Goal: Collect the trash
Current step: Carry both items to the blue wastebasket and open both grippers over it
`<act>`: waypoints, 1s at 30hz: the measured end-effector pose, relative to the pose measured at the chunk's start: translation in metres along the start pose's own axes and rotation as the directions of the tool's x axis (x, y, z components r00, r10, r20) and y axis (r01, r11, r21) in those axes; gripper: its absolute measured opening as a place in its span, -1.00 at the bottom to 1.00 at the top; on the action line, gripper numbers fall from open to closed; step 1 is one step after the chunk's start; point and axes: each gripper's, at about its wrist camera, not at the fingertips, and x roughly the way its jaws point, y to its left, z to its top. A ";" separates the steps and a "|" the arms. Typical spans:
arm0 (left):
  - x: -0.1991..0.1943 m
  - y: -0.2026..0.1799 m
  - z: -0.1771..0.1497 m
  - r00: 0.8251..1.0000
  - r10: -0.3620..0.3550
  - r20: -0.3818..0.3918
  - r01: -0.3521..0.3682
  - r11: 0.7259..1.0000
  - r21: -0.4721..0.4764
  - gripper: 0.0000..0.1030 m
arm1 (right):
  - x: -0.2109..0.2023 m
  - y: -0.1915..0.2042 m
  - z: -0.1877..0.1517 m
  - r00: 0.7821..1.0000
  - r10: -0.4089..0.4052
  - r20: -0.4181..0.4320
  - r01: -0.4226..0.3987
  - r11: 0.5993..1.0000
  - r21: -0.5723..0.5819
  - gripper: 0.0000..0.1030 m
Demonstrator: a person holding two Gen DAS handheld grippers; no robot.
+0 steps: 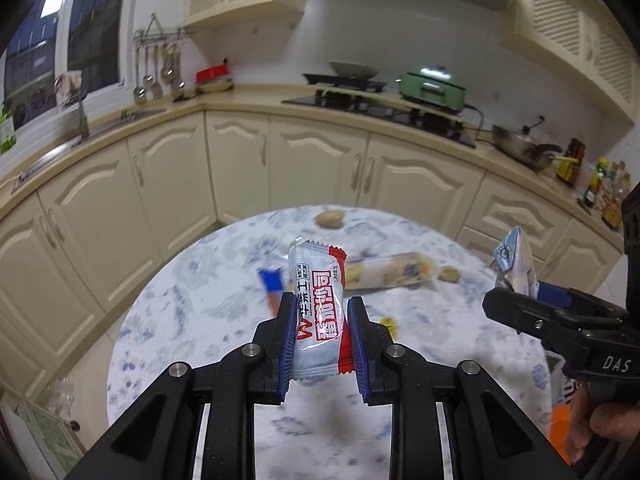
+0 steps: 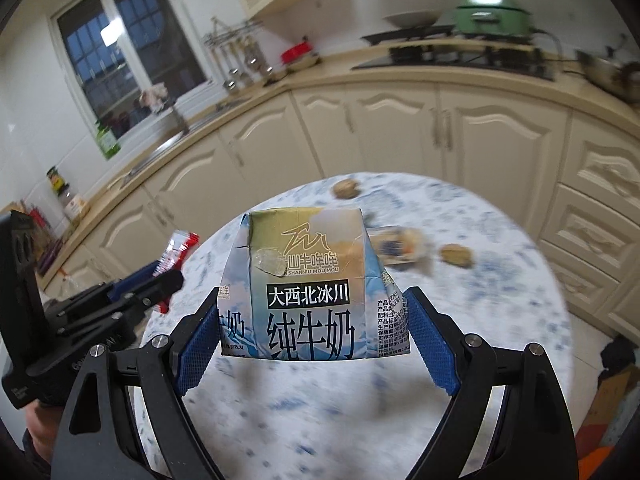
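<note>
Left tongs (image 1: 319, 344) clamp a wrapper (image 1: 319, 316), right tongs (image 2: 314, 332) a carton (image 2: 308, 284); both lifted above the table (image 2: 500, 320), next needing a bin

In my left gripper (image 1: 320, 336): snack wrapper (image 1: 319, 316), above round table (image 1: 192, 312).
In my right gripper (image 2: 314, 330): milk carton (image 2: 308, 280).
Behind both: walnuts (image 1: 330, 219).
</note>
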 end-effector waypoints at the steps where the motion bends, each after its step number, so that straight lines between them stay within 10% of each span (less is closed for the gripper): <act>1: -0.004 -0.011 0.001 1.000 -0.013 0.010 0.013 1.000 0.016 -0.58 | -0.008 -0.006 -0.001 1.000 -0.010 0.010 0.010 1.000 0.009 0.72; 16: -0.008 -0.118 0.011 0.974 -0.226 0.020 0.220 0.960 0.173 -0.58 | -0.138 -0.135 -0.031 0.957 -0.257 0.133 0.217 0.942 0.258 0.72; 30: 0.093 -0.237 0.026 0.902 -0.387 -0.191 0.425 0.872 0.241 -0.58 | -0.167 -0.256 -0.084 0.914 -0.404 0.038 0.344 0.821 0.456 0.72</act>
